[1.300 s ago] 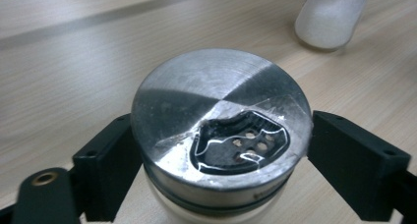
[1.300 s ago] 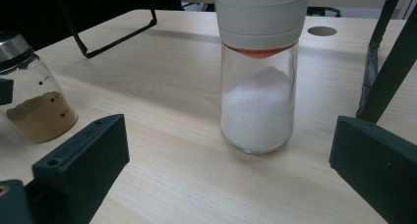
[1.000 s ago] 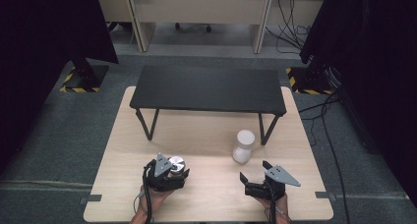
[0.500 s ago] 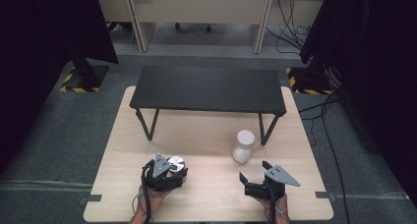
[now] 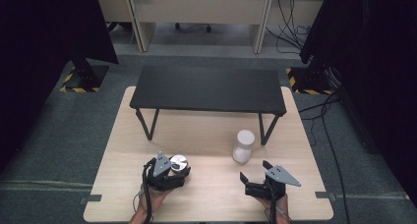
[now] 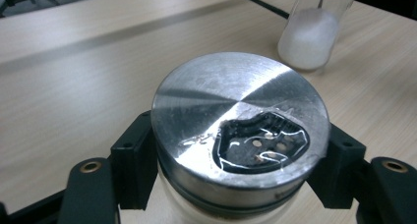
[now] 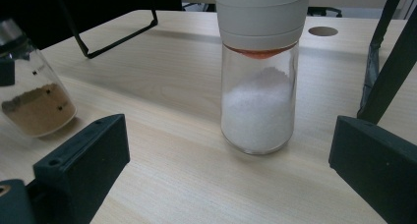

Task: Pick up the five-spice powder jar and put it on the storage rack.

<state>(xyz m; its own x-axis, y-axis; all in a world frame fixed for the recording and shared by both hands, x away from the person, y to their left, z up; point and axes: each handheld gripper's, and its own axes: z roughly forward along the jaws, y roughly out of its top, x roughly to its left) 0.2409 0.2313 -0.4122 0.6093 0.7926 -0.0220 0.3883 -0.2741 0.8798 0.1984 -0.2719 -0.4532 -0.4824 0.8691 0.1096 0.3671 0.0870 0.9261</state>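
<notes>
Left claw (image 6: 231,184) has just been closing; its jaws are now pinched on the metal-lidded jar (image 6: 240,135), standing on the bench (image 5: 206,135) near the front edge. Grip judged secured, lift possible. Right claw (image 7: 231,184) is held spread before the salt shaker (image 7: 259,86), untouched.

The left tongs (image 5: 173,171) are black, topped by a grey three-cornered plate with a dark spot in its middle, and a black cable loops from the body down along the forearm. The right tongs (image 5: 252,176) are black too, with a like grey plate on top. In the left gripper view the jaws are matt black blocks, each arm with a brass-ringed screw hole near its base. In the right gripper view the jaws are the same blunt black blocks, one showing a small hole on its upper face.
</notes>
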